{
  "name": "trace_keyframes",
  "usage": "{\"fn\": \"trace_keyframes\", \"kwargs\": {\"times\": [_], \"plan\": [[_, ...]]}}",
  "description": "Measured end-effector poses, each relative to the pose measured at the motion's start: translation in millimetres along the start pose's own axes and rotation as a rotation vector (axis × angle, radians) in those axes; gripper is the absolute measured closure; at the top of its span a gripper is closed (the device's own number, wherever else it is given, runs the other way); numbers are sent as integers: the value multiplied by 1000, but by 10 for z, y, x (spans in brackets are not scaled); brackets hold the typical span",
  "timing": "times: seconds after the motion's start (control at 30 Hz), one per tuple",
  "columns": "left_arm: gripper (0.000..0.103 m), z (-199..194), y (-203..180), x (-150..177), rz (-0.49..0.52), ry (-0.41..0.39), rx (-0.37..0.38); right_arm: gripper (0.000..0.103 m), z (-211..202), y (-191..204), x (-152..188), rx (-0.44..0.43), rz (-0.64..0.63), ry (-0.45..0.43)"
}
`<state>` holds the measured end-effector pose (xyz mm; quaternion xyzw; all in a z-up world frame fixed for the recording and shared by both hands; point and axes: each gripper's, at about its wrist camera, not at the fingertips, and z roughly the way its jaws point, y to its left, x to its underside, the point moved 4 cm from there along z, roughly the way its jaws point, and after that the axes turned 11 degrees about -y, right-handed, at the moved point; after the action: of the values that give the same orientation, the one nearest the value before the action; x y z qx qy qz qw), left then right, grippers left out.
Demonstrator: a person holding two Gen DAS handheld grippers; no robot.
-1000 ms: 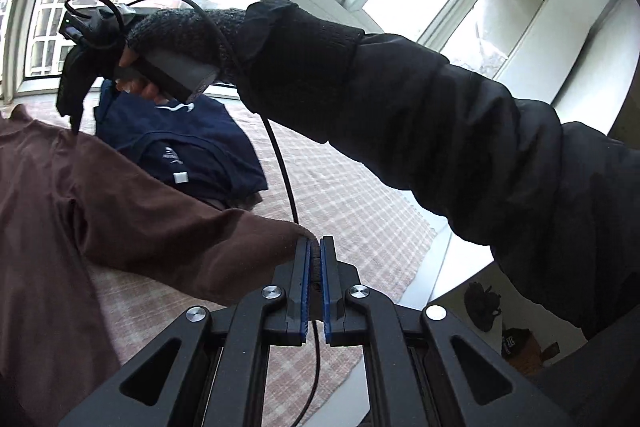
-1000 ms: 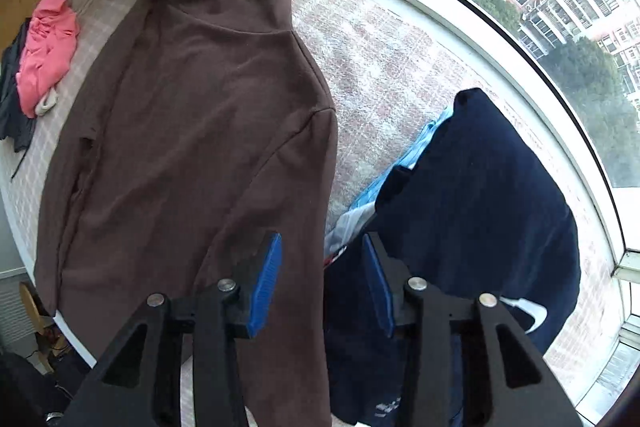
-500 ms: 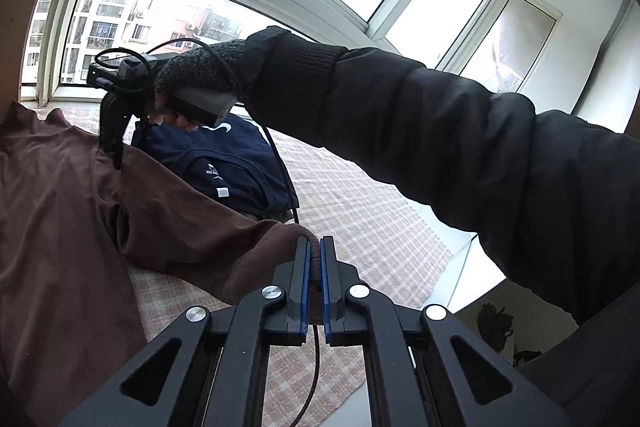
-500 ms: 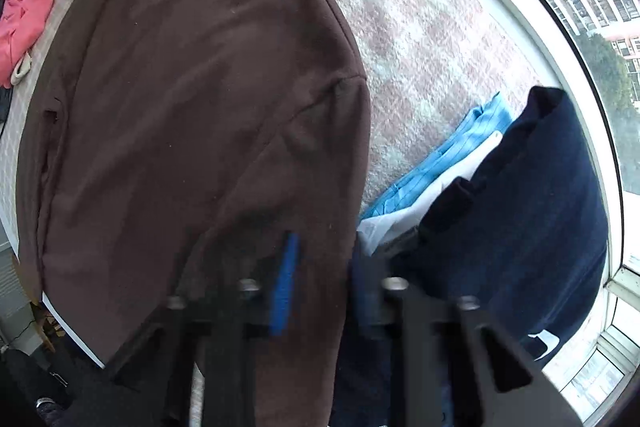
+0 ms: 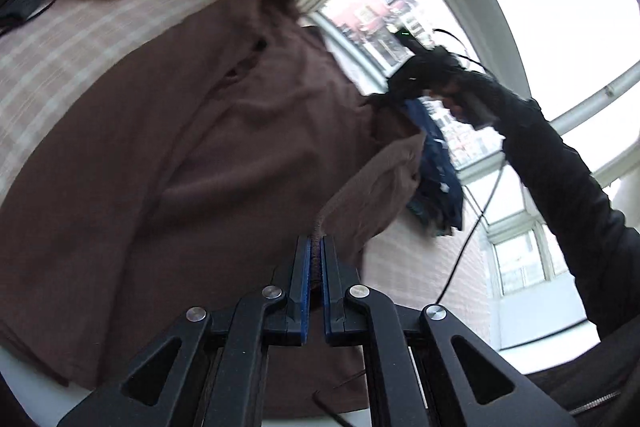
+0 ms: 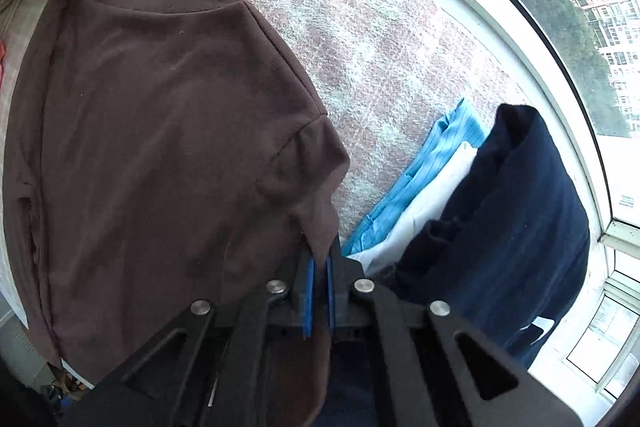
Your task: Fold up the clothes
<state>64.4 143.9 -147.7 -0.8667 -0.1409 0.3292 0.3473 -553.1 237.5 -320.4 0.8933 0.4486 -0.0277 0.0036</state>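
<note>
Compared with a second ago, my right gripper [image 6: 318,267] has closed on the brown sweater [image 6: 160,131] at the sleeve seam near the shoulder, and my left gripper [image 5: 316,255] has swung down and over the body of the garment, carrying the cuff with it. Both pairs of jaws are now pinching brown cloth; the right ones are easing open a little, with the fabric between them. The sweater is lying flat across the checked bed cover [image 6: 360,39], its collar toward the far edge, beside a stack of folded clothes [image 6: 512,211] near the window edge. I am judging that I am folding the sleeve inward across the chest. Next I should be laying the cuff down flat, without dragging the shoulder out of place.
</note>
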Motion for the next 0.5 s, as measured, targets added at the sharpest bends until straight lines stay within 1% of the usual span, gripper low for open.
{"fn": "trace_keyframes", "kwargs": {"times": [0.03,0.07,0.1,0.17,0.27,0.33,0.37,0.43,0.5], "plan": [[99,-13,131,26,-21,4,-28,96,-8,18,-10,-1,7,-5],[99,-27,262,52,-43,7,-57,93,-25,31,-15,-10,18,-12],[99,-58,329,76,-50,14,-65,85,-42,44,-21,-18,28,-18],[99,-162,322,105,-45,27,-52,78,-199,6,-26,-39,49,-76],[99,-183,284,119,-34,41,-45,77,-532,-119,32,-47,98,-183],[99,-162,305,101,-56,49,-32,77,-786,-145,237,-99,111,-239],[99,-152,322,74,-75,49,-25,77,-887,-116,400,-120,98,-264],[99,-136,341,-15,-103,48,-11,77,-1018,-6,829,-140,50,-300],[99,-139,330,-85,-80,55,-15,77,-1021,120,1307,-137,-1,-303]]}}
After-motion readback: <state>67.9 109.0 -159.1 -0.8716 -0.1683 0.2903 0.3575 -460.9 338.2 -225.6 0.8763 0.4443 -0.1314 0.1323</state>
